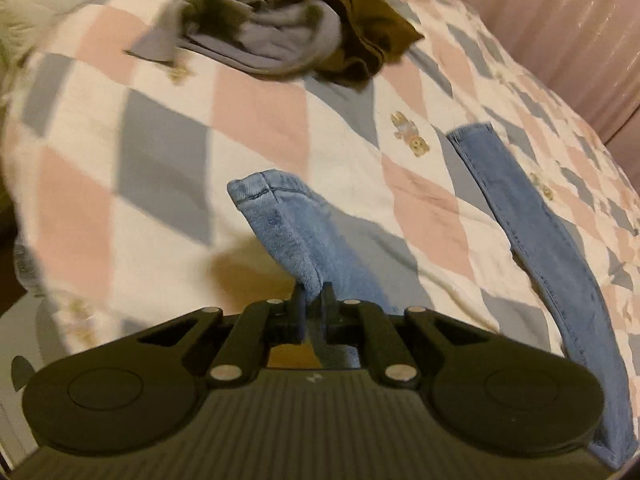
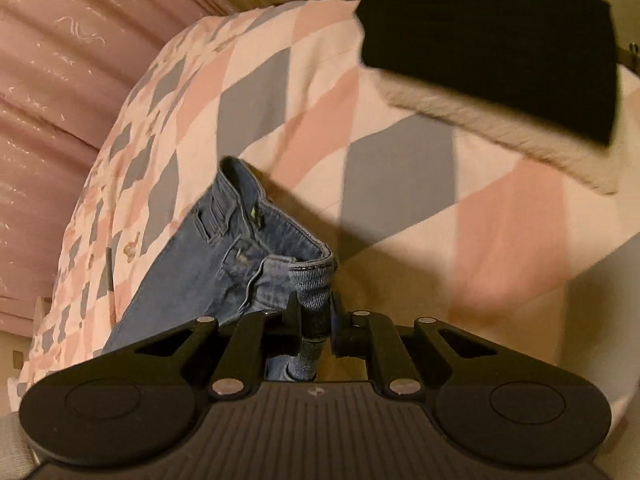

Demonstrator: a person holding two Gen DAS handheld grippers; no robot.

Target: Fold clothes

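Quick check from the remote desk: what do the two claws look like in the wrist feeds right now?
Both look alike. The left claw and right claw are matte black, with two short narrow fingers driven by angled link bars pinned with silver rivets. Behind sits a ribbed dark grey body with a small pale logo, flanked by two round black discs. No cables, sleeves or hands show in either view.

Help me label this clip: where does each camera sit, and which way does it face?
Left wrist: on the left hand-held gripper, looking down at the quilt; it is shut on a jeans leg hem; unfolded clothes beyond.
Right wrist: on the right hand-held gripper, facing down, shut on the jeans waistband; folded stack beyond.
Shared: jeans, quilt.
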